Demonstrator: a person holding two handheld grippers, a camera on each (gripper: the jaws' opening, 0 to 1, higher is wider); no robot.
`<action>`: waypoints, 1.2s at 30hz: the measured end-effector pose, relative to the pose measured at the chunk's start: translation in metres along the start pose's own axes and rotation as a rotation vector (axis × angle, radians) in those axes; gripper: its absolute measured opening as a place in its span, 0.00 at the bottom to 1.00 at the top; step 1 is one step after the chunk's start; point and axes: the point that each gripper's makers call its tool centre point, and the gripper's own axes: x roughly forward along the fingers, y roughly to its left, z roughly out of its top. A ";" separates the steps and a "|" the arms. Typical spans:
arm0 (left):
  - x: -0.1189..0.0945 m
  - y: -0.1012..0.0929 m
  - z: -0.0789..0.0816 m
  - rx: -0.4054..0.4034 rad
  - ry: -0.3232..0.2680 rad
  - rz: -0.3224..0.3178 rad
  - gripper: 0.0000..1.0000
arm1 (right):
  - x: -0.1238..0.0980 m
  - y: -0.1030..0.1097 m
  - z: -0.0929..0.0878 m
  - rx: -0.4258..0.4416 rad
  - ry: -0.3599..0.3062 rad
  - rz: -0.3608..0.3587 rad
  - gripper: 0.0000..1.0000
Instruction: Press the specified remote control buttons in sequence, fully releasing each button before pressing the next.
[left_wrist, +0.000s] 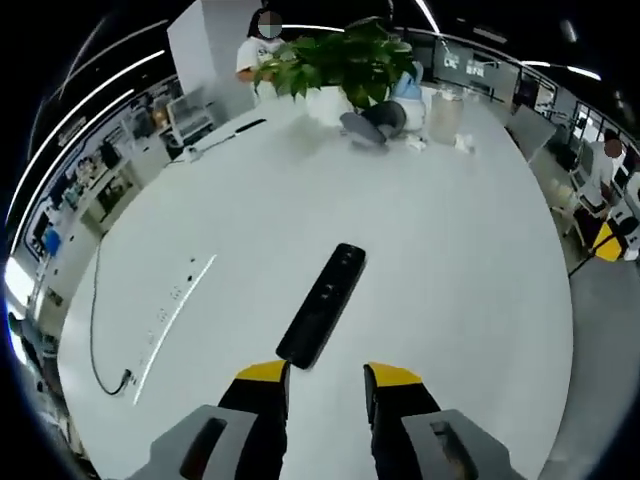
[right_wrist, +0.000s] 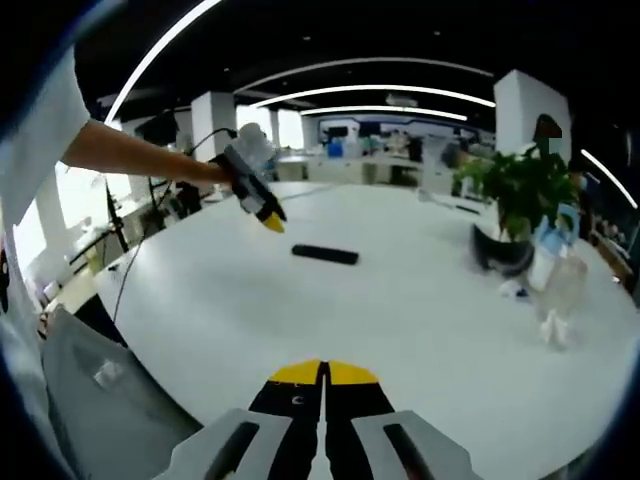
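Left gripper (left_wrist: 327, 378): jaws parted to a moderate gap, yellow-tipped, holding nothing. The remote (left_wrist: 322, 304) lies on the table (left_wrist: 450, 280) just beyond the tips, its near end close to the left jaw's tip at about 11 o'clock of the gap; whether it touches cannot be told. The remote runs long-axis away toward 1 o'clock.

Right gripper (right_wrist: 323, 372): jaws pressed together, yellow tips meeting, nothing between them. It hangs over the near table (right_wrist: 400, 300) edge, well apart from the remote (right_wrist: 325, 254), which sits at 12 o'clock, lying crosswise.

Open room: bare white tabletop surrounds the remote on all sides in both views. In the left gripper view the table's curved edge runs from 8 o'clock round to 4 o'clock; a cable (left_wrist: 96, 330) loops near the edge at 9 o'clock.

Far clutter: a plant (left_wrist: 345, 60) in a dark pot stands at 12 o'clock in the left gripper view, with a clear bottle (left_wrist: 445, 112) beside it at 1 o'clock. In the right gripper view the plant (right_wrist: 515, 195) sits at 2 o'clock, bottle (right_wrist: 563, 290) at 3 o'clock.

View differences: the right gripper view shows the left gripper (right_wrist: 262, 206) from the side at 11 o'clock, held above the table just left of the remote, on a person's arm (right_wrist: 135, 155). The left gripper view shows a seated person (left_wrist: 258, 50) behind the plant.
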 end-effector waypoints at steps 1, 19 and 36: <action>0.003 -0.001 -0.002 0.001 0.020 -0.017 0.30 | 0.000 0.000 0.000 -0.001 0.003 0.001 0.00; 0.045 0.019 -0.008 0.160 0.167 -0.090 0.34 | 0.003 0.001 -0.008 -0.018 0.048 -0.006 0.00; 0.069 0.012 -0.027 0.181 0.259 -0.184 0.38 | 0.004 0.000 -0.012 -0.017 0.074 -0.016 0.00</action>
